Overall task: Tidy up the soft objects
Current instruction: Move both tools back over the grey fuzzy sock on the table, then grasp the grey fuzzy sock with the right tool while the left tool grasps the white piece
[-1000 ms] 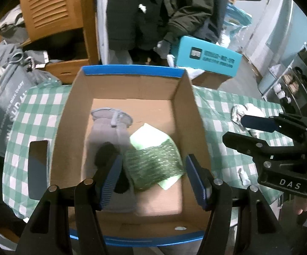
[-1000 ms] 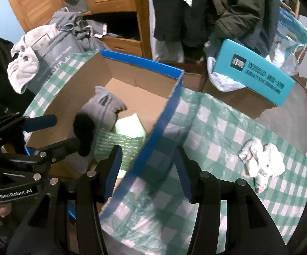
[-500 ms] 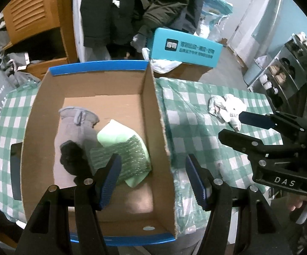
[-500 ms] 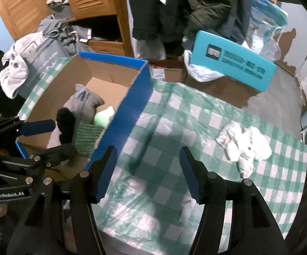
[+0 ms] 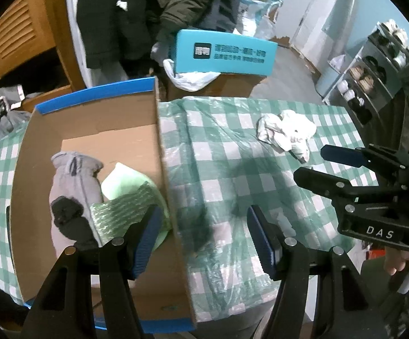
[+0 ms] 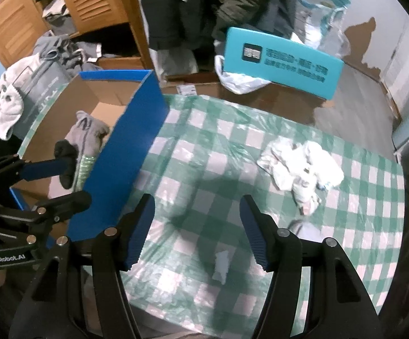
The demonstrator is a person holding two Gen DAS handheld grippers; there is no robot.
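"DAS" is read on the right gripper (image 5: 314, 163), "GenRobot.AI" on the left gripper (image 6: 60, 180); both are parted and nothing is gripped, the right jaws having just been widening. A crumpled white cloth (image 6: 303, 166) is seen on the checked tablecloth (image 6: 204, 186), while a grey glove (image 5: 74, 180) and a green mesh cloth (image 5: 122, 212) are seen inside the cardboard box (image 5: 91, 124).

Matt brown cardboard box (image 5: 136, 118) with glossy blue outer face, crinkled clear plastic over checked cloth on bench (image 6: 261, 197), crumpled white cloth (image 6: 300, 166), knitted grey glove (image 5: 74, 175)

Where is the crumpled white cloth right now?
The crumpled white cloth lies loose on the green checked tablecloth, right of the cardboard box in both wrist views, ahead of the right gripper and untouched by it.
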